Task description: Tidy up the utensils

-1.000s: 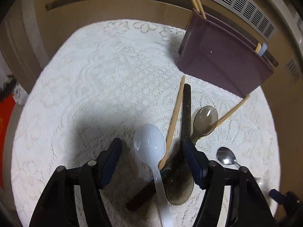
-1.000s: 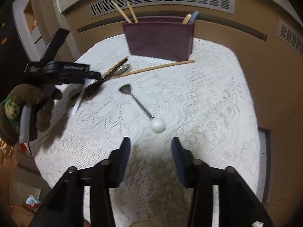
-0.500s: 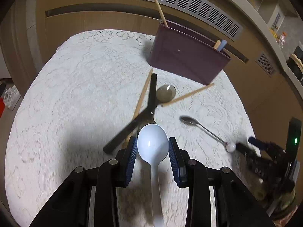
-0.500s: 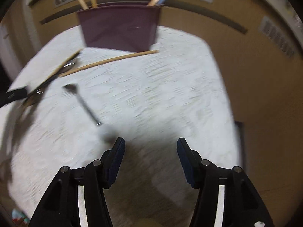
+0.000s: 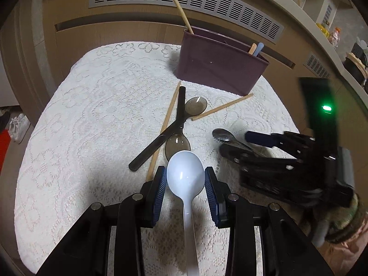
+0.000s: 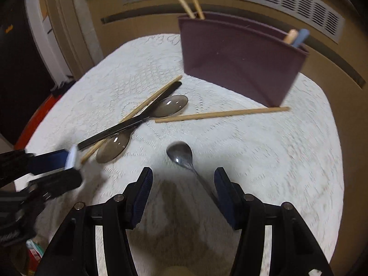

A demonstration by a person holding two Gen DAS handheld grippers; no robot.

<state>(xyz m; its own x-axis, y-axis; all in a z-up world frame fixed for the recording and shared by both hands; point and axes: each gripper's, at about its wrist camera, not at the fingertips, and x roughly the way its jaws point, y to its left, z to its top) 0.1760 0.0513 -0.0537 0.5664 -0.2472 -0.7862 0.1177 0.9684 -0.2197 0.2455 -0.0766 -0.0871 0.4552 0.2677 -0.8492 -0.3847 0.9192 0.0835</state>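
My left gripper (image 5: 185, 179) is shut on a white plastic spoon (image 5: 185, 174), pads on both sides of its bowl, lifted above the lace cloth. My right gripper (image 6: 183, 184) is open, jaws either side of the handle of a metal spoon (image 6: 180, 153) lying on the cloth. It also shows in the left wrist view (image 5: 249, 143) over that spoon (image 5: 221, 134). A purple utensil holder (image 5: 218, 67) stands at the back with chopsticks and handles in it. Two smoky translucent spoons (image 5: 177, 143), a dark handle and two loose chopsticks (image 5: 222, 107) lie crossed mid-table.
The table carries a white lace cloth (image 5: 92, 119) with rounded edges. A tan wall unit with a vent grille (image 5: 184, 0) runs behind the holder. The left gripper shows at the left edge of the right wrist view (image 6: 57, 163).
My left gripper closed on the white spoon and lifted it off the pile. My right gripper moved forward and left, bringing the metal spoon's handle between its open jaws.
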